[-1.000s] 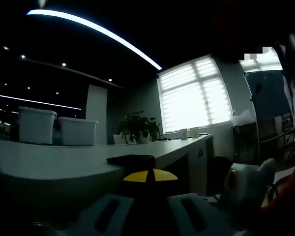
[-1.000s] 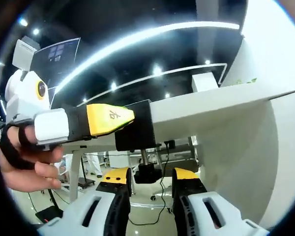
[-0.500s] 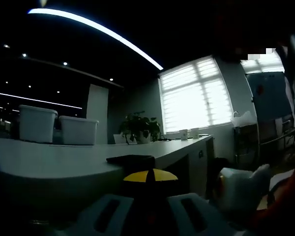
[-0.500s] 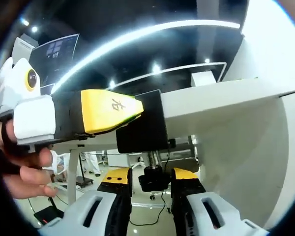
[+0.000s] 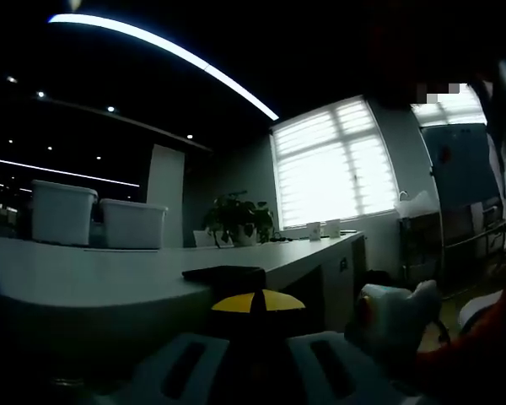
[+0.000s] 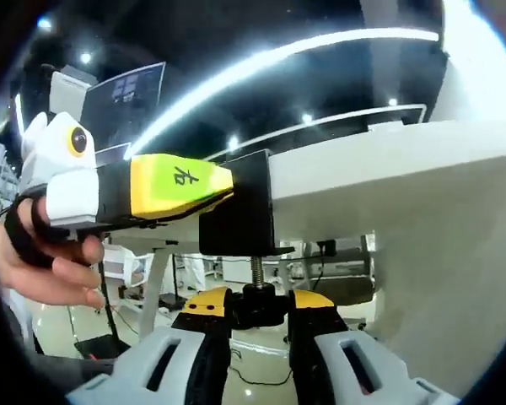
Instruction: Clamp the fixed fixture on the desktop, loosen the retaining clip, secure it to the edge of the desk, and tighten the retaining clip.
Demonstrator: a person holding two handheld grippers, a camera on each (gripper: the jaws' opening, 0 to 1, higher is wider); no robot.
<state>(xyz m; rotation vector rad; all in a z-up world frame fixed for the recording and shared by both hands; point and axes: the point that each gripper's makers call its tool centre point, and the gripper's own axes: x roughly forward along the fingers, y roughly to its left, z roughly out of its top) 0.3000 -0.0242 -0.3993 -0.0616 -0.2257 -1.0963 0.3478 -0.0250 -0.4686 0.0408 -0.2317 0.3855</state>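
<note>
Fixture: the black fixture (image 6: 239,205) sat over the tabletop's (image 6: 388,164) near edge, one plate above and one below it; its top plate (image 5: 223,273) lay flat on the surface.
Screw axis: the threaded screw (image 6: 257,272) ran straight down from the lower plate to the dark knob (image 6: 257,305), at right angles to the tabletop edge.
Right gripper: the right gripper (image 6: 259,305) came up from under the edge, its yellow-tipped fingers (image 6: 207,301) closed on the knob from both sides; it was the nearer one for turning.
Left gripper: the left gripper (image 6: 215,186) reached in level with the tabletop, its yellow fingers (image 5: 257,300) pressed on the fixture's body at the edge.
Judgement: the coming turn looked to be about that vertical screw, tightening the retaining clip.
Around: two white bins (image 5: 97,219) and a potted plant (image 5: 236,221) stood far back on the tabletop, well apart.
In the way: nothing crowded the knob; the desk's white side panel (image 6: 443,278) stood near.
</note>
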